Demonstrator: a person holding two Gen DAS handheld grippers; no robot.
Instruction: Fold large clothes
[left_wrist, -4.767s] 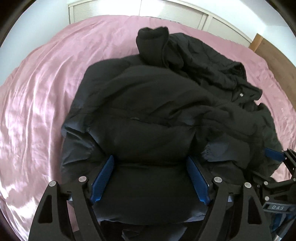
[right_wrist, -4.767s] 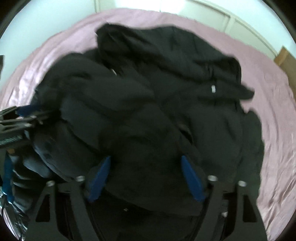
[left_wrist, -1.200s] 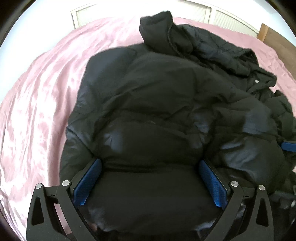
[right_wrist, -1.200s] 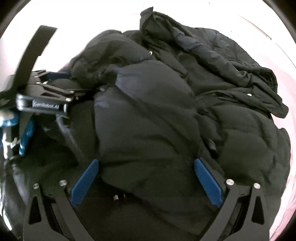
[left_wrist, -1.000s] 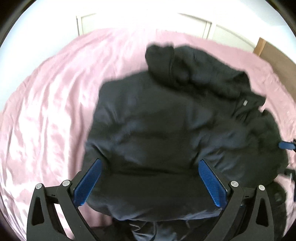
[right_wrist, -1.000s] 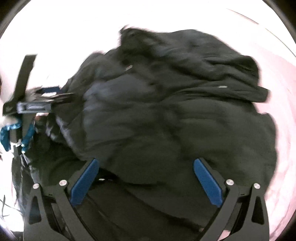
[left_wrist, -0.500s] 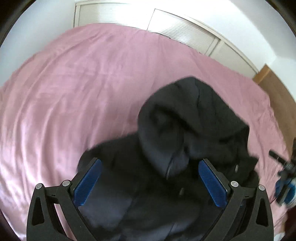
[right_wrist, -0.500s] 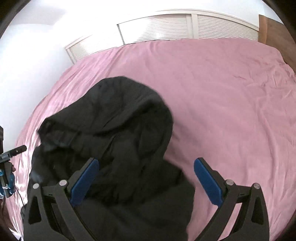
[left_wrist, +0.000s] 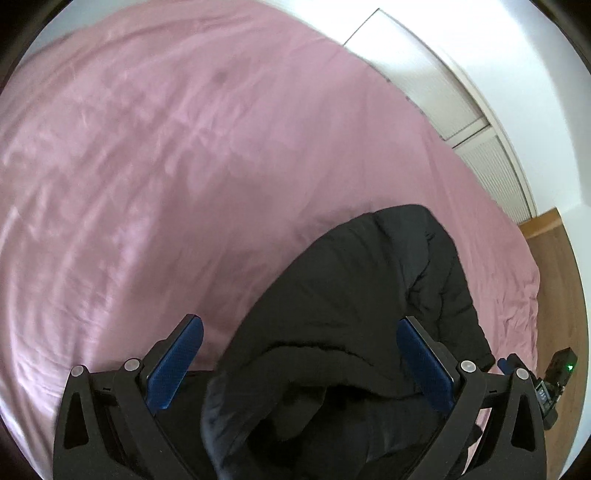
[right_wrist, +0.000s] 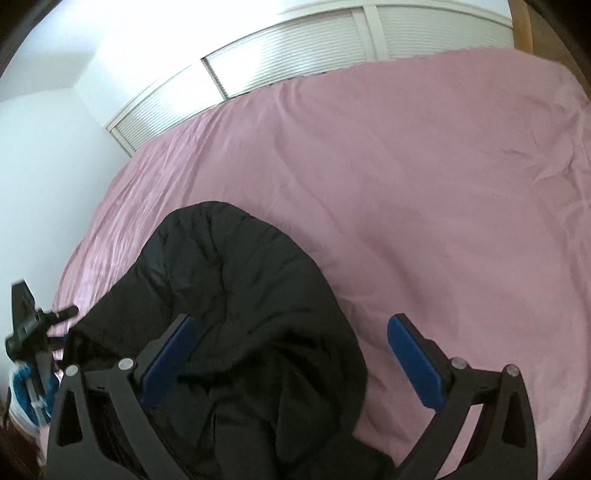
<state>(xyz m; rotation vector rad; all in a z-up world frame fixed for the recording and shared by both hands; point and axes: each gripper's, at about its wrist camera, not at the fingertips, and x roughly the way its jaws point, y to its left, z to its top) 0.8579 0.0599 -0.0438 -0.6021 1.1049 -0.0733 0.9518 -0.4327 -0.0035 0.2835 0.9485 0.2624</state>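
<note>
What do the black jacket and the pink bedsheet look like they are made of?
Jacket: seemingly a padded synthetic shell, matte with faint sheen; stitched quilt lines and puffy folds suggest filling. Bedsheet: thin woven fabric, possibly cotton or satin-like; fine creases and soft shine in the left wrist view.

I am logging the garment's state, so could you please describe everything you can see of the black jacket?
The black jacket is a puffy, quilted piece with a matte, slightly shiny shell. It lies bunched in a rounded heap on the pink bedsheet, near its closer edge, creased and not flat. Its near part lies between the open jaws of the left gripper and the right gripper; whether they touch it is unclear.
</note>
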